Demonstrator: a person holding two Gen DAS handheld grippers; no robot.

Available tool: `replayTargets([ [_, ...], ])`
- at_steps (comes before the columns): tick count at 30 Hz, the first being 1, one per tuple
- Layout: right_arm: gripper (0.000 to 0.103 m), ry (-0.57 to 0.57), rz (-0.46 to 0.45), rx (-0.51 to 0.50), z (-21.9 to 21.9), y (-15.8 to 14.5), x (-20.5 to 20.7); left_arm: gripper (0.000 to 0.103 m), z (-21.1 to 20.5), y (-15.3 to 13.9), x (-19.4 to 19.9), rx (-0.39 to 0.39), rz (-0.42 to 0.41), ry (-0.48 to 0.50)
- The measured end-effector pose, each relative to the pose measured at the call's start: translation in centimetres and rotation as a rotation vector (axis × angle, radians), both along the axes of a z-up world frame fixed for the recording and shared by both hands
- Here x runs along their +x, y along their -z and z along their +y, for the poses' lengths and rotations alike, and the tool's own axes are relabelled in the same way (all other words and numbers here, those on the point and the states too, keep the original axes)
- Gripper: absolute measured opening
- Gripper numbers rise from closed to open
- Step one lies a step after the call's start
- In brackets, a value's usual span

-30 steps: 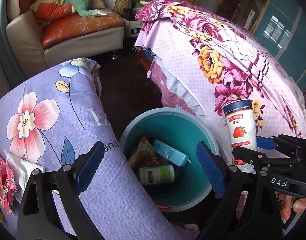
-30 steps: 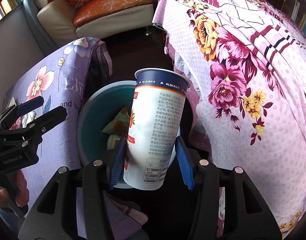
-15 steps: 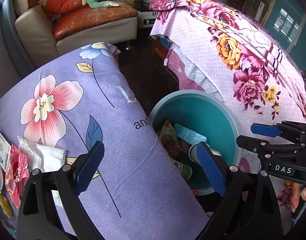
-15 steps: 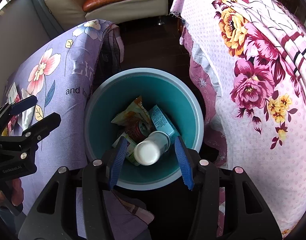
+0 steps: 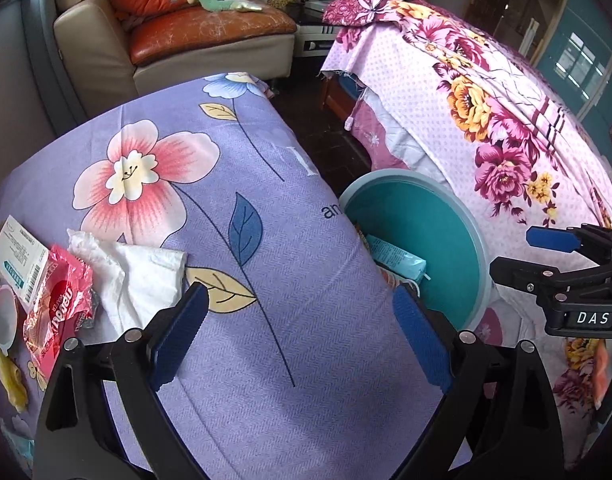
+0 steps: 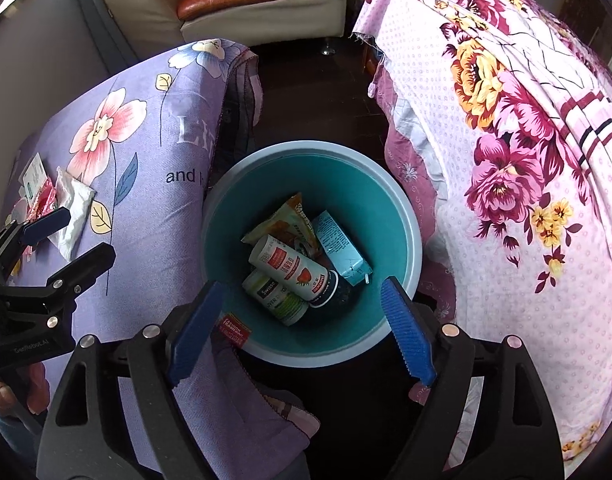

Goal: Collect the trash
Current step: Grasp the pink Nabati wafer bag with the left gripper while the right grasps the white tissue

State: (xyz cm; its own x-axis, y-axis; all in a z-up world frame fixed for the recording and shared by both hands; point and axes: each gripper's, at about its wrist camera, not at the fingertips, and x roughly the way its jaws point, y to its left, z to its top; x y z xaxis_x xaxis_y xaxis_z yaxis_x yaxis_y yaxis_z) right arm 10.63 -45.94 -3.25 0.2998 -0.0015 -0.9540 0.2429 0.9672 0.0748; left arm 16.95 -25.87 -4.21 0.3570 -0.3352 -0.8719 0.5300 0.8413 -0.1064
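Over bin (image 6: pixel 409 216): right gripper (image 6: pixel 302 334) jaws just opened wide, nothing btwn; cup (image 6: pixel 296 270) lies inside. Left gripper (image 5: pixel 302 340) spread, empty, above purple cloth (image 5: pixel 266 200). Next: approach tissue (image 5: pixel 134 276) low, pinch mid-fold.

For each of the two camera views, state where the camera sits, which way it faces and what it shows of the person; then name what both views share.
Left wrist: on the left gripper, angled down at the purple cloth; own open fingers show.
Right wrist: on the right gripper, facing down into the teal bin; a hand shows.
Shared: bin, cloth, blue carton.
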Motion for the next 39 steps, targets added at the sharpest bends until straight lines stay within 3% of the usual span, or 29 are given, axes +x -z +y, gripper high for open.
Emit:
replayTargets([
  [21,0.083,-0.279,0.013,-0.028,15.2,-1.2,5.0,0.094,18.7,-0.4,2.3,-0.001,0.008,-0.265],
  [30,0.083,-0.376,-0.021,-0.120,18.4,-1.9,5.9,0.094,21.8,-0.4,3.1,-0.008,0.013,-0.304],
  [39,0.083,-0.414,-0.004,-0.129,20.0,-1.4,6.5,0.094,23.4,-0.2,3.1,-0.001,0.012,-0.304],
])
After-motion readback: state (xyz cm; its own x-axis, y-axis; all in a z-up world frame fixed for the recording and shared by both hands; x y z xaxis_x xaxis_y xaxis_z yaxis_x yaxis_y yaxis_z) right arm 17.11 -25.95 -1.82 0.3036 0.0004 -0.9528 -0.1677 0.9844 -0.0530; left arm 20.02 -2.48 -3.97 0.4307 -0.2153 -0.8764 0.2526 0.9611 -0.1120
